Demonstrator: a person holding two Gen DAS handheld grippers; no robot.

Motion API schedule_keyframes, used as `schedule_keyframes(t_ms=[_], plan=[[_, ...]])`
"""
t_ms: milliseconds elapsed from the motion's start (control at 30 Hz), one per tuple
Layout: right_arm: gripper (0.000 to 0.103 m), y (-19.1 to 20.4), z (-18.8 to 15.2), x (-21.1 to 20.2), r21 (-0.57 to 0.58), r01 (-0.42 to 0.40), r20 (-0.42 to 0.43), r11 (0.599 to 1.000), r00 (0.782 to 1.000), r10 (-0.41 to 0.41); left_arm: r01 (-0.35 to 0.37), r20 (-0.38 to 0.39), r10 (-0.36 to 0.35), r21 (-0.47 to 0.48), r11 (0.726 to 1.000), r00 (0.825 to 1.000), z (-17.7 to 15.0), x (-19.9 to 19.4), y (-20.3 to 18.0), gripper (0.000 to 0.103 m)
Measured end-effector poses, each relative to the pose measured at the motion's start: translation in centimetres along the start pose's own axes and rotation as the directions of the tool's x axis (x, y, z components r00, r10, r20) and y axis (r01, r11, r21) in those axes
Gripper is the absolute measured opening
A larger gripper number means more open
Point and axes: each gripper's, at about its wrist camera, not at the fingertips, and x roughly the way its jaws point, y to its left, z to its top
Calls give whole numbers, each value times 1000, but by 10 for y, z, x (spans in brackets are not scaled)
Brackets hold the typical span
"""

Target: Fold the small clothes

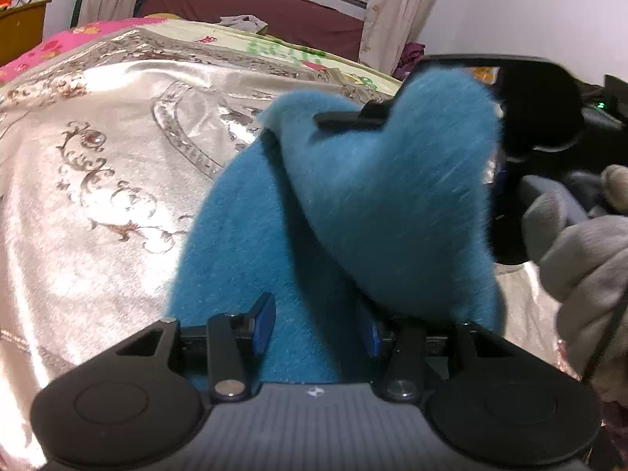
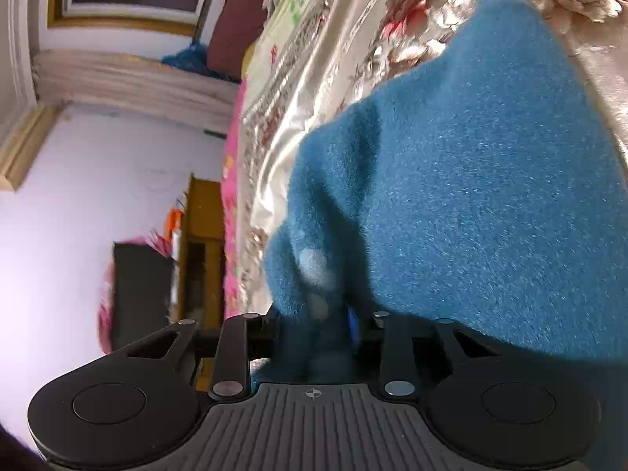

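Note:
A fuzzy blue garment (image 1: 353,204) lies on the shiny floral bedspread (image 1: 98,165), with its right part lifted and folded over. My left gripper (image 1: 316,325) has its blue pads (image 1: 263,324) on either side of the cloth at the near edge, a gap still between them. In the left wrist view my right gripper (image 1: 392,114) holds the lifted flap from above. In the right wrist view the right gripper (image 2: 314,325) is shut on a bunched fold of the blue garment (image 2: 471,196); the cloth hides its pads.
A gloved hand (image 1: 581,251) holds the right gripper's handle. The bed runs back to a dark red headboard (image 1: 255,11) under a window. A wooden cabinet (image 2: 200,251) stands beside the bed. A floral sheet (image 1: 282,47) and pink cover (image 1: 47,47) lie further back.

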Motion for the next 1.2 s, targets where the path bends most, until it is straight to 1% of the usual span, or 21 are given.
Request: schedule_keyframes(t_ms=[67,133,167,200,300,400,500,567,667,767,867,933,967,1000,1033,1100,1200], plan=[[42,6,1,4,-14,1,-6,1000,1000,-1,0,7,1,-17,1000,1000,-2,-9,5,50],[56,10,1,8,-18,-35,-18,999,999,35,-12,20,13,-40,999,1000,-5,-21,9,50],[58,10,1,12,-16,-59,-31,998,998,59,-17,26,18,-51,999,999,-6,-28,11,50],[59,13,1,16,-17,-71,-50,997,996,70,-25,30,27,-62,998,999,-7,-34,13,50],[59,21,-1,22,-57,-46,-61,997,997,42,-45,48,49,-86,995,998,-12,-56,18,50],[59,28,2,13,-90,-65,-69,994,996,59,-71,78,78,-95,993,994,-13,-78,20,50],[59,31,9,3,-122,-67,-66,990,996,60,-57,127,71,-105,993,989,-4,-96,20,50],[59,36,12,-4,-175,-36,-47,984,998,28,-47,159,58,-74,996,986,7,-102,13,50],[59,44,16,-9,-249,26,-31,968,999,-35,-27,210,26,2,1000,977,28,-96,-1,50],[59,55,18,-7,-334,109,-12,936,993,-120,-10,228,1,36,999,974,41,-81,-5,50],[59,68,18,8,-426,190,13,884,979,-204,-5,190,3,10,1000,982,47,-60,3,50],[59,71,19,24,-459,226,12,860,969,-248,-39,145,42,-21,999,988,43,-48,11,47],[59,72,18,33,-471,246,13,847,962,-273,-59,121,63,-35,998,991,39,-43,15,43],[55,71,17,42,-488,260,14,833,957,-290,-82,95,86,-48,995,992,35,-38,20,42],[49,72,13,50,-511,269,19,816,953,-302,-93,68,98,-70,993,993,31,-33,27,41],[44,73,6,64,-543,271,20,795,950,-310,-101,34,105,-109,989,994,21,-29,37,41],[37,74,-6,84,-567,255,3,783,951,-308,-132,8,135,-139,981,991,12,-22,47,40]])
